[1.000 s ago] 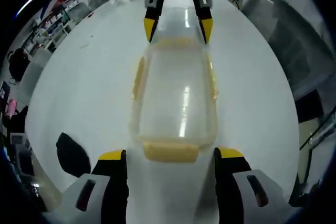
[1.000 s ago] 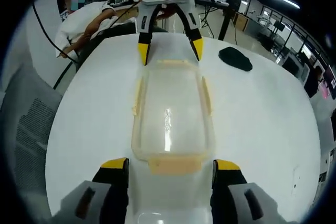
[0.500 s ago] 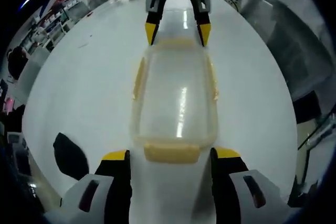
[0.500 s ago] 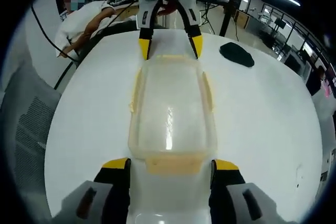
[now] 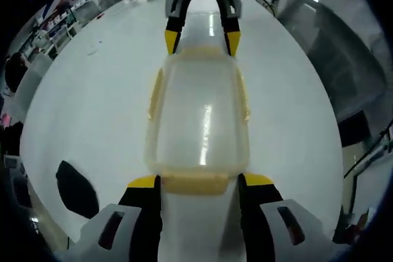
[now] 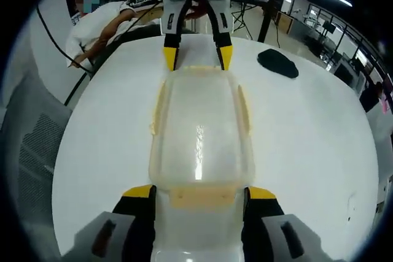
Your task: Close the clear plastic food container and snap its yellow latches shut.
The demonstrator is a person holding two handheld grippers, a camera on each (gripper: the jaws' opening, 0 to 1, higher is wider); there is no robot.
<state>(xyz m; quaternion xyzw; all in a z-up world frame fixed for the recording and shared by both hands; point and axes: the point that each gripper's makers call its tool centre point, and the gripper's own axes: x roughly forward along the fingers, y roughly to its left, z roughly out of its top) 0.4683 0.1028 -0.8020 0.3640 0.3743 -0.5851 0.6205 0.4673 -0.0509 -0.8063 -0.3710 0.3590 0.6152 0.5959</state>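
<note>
A round white worktop (image 5: 92, 90) carries the clear rectangular plastic food container (image 5: 198, 115) mid-surface. Left gripper (image 5: 195, 183) and right gripper (image 6: 198, 193) straddle opposite yellow end latches (image 5: 195, 182), jaws wide, seemingly touching. Beyond lies a black patch (image 6: 277, 64).

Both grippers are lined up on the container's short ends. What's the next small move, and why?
Probably press both end latches down together. The clear plastic food container sits lidded on the white round table, and the yellow end latch lies between the open left gripper's tips. The right gripper brackets the opposite yellow latch.
</note>
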